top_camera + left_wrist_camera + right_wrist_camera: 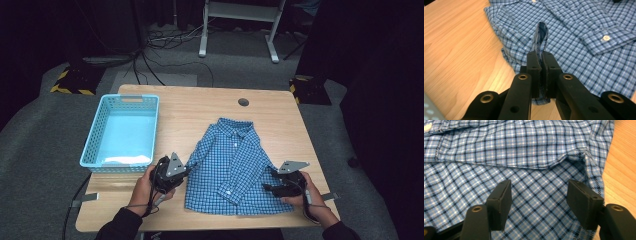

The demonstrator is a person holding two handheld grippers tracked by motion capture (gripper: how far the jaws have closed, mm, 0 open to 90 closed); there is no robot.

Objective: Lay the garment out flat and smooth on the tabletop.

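One blue checked shirt (231, 167) lies flat, front up, on the wooden table (195, 107), in the lower middle of the high view, its collar toward the top of the frame and its hem toward the bottom edge of the table. No brand, label or writing can be read on it or on anything else. One light blue plastic basket (95, 135) with latticed walls stands on the table at the left of the frame, just beside the shirt's sleeve; something pale lies on its floor at the near end, too blurred to tell what. The left tongs (176, 170) sit at the lower left of the shirt, held in a hand (142, 187) that comes in from the bottom edge. In the left gripper view these tongs (541, 58) are clamped together on a fold of the shirt's (579, 30) stitched edge, which stands up in a small loop above the tips; one white button (606, 38) shows at the right of that frame. The right tongs (269, 186) rest at the lower right of the shirt, in the other hand (312, 202). In the right gripper view they (541, 195) stand apart over the checked cloth (524, 147), with nothing pinched between them, and bare wood (621, 167) shows at the right edge. One round dark hole (243, 102) sits in the table above the collar.
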